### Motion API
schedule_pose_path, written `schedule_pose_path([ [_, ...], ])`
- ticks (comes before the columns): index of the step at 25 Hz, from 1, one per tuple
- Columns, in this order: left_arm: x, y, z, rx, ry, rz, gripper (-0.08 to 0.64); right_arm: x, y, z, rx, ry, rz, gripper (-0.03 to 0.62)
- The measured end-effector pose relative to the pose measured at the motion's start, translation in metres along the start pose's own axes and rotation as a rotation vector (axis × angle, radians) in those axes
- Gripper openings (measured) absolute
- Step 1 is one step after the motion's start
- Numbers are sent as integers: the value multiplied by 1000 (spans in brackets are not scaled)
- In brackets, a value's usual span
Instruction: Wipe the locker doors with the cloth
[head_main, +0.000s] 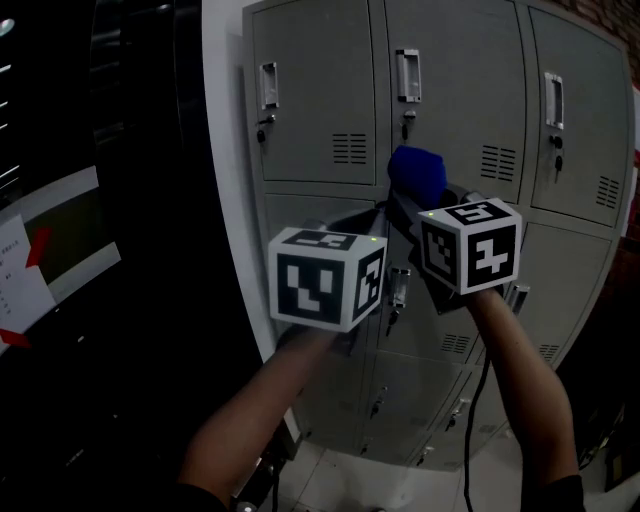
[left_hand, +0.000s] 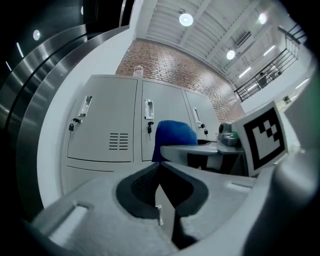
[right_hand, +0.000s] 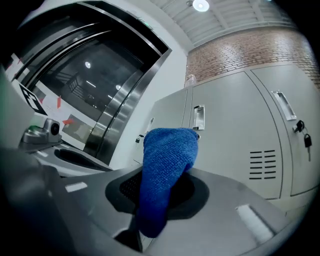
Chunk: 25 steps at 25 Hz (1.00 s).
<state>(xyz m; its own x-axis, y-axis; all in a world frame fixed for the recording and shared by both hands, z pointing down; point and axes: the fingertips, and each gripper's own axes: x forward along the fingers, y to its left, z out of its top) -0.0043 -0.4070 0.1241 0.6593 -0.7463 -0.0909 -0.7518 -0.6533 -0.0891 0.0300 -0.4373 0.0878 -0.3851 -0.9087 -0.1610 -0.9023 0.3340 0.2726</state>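
2 grippers held up side by side, 1 closed empty, 1 gripping.
The left gripper (left_hand: 159, 166) has its jaws pressed together with nothing between the fingers. The right gripper (right_hand: 161, 181) is clamped on a blue cloth (right_hand: 169, 147) that bulges beyond its fingertips. The left forearm (head_main: 262, 400) and right forearm (head_main: 520, 370) reach up from below.

Dim head view, brighter fisheye gripper views.
The head view is underexposed: the grey metal locker doors (head_main: 310, 100) look murky and the glossy black wall panel (head_main: 135, 170) sinks almost to black. Both gripper views bow straight lines and darken toward the corners. Round ceiling lamps (left_hand: 186, 19) blow out white overhead. The blue knitted cloth (right_hand: 165, 175) shows crisp weave, and the foreground nearest each lens is soft.
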Motion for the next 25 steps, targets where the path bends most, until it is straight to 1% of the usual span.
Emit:
schedule_pose_path([
  [4, 39, 11, 8, 22, -14, 13, 2, 37, -29, 5, -6, -26, 11, 84],
  [7, 64, 19, 15, 11, -34, 16, 2, 58, -41, 9, -11, -42, 38, 84],
  [10, 85, 20, 19, 1, -43, 6, 2, 66, -53, 8, -3, -39, 64, 84],
  [13, 106, 17, 19, 8, -40, -6, 2, 60, -70, 5, 13, -32, 71, 84],
  [19, 144, -5, 22, 7, -48, -76, 2, 31, -116, 3, 9, -33, 12, 84],
  [25, 162, -28, 31, -3, -69, -181, 2, 0, -157, -3, 8, -9, -110, 84],
])
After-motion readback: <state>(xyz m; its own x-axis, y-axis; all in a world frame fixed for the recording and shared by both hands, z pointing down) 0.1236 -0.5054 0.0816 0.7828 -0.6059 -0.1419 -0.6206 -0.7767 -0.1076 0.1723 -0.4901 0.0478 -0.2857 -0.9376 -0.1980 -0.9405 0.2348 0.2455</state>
